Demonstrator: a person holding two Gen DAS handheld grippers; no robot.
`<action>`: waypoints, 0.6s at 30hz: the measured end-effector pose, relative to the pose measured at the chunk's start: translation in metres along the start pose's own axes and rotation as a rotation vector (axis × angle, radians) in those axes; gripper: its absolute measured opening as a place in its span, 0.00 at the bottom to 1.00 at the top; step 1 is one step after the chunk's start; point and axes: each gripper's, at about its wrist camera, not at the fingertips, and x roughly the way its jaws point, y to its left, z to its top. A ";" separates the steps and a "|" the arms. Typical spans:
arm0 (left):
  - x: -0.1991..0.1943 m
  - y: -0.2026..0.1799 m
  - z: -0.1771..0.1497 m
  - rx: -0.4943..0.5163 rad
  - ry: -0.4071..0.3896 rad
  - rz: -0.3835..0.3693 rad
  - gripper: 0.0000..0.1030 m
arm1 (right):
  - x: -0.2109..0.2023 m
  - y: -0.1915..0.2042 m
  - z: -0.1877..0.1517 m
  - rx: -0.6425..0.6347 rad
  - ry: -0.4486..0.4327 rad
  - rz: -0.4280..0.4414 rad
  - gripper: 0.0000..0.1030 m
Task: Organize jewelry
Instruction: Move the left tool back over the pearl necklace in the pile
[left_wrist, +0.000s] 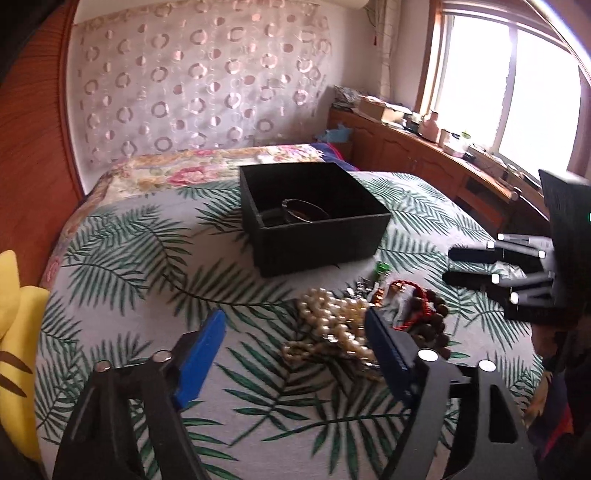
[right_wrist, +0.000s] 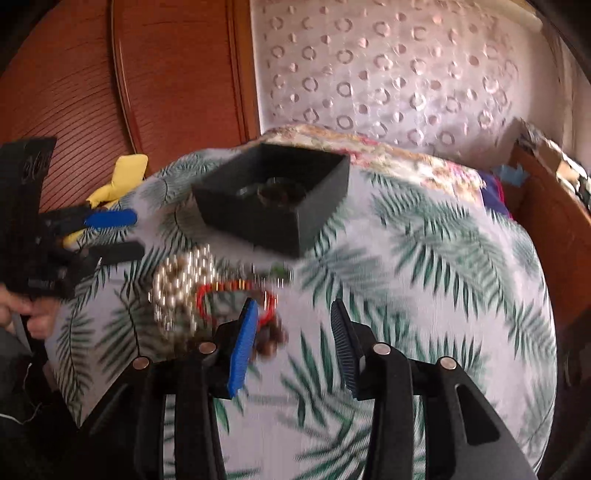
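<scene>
A pile of jewelry lies on the leaf-print bed cover: a pearl necklace (left_wrist: 334, 321) (right_wrist: 181, 284), a red cord bracelet (left_wrist: 410, 295) (right_wrist: 236, 291) and dark brown beads (left_wrist: 432, 321) (right_wrist: 271, 338). A black open box (left_wrist: 314, 214) (right_wrist: 273, 199) with a dark bangle (left_wrist: 304, 208) inside stands beyond the pile. My left gripper (left_wrist: 295, 321) (right_wrist: 118, 236) is open and empty, just in front of the pearls. My right gripper (right_wrist: 291, 314) (left_wrist: 454, 264) is open and empty, to the right of the pile.
A yellow plush toy (left_wrist: 14, 321) (right_wrist: 118, 181) lies at the bed's left edge. A wooden headboard (right_wrist: 147, 74) stands behind it. A wooden cabinet (left_wrist: 424, 155) with clutter runs under the window on the right. A floral quilt (left_wrist: 207, 166) covers the far end.
</scene>
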 end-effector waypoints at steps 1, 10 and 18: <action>0.003 -0.003 0.001 0.005 0.010 -0.010 0.61 | 0.000 0.002 -0.005 0.007 0.000 0.003 0.42; 0.019 -0.017 0.009 0.050 0.070 -0.035 0.30 | 0.002 0.013 -0.037 0.029 0.024 0.016 0.42; 0.037 -0.037 0.015 0.135 0.150 -0.013 0.24 | -0.001 0.014 -0.038 0.042 0.000 0.015 0.42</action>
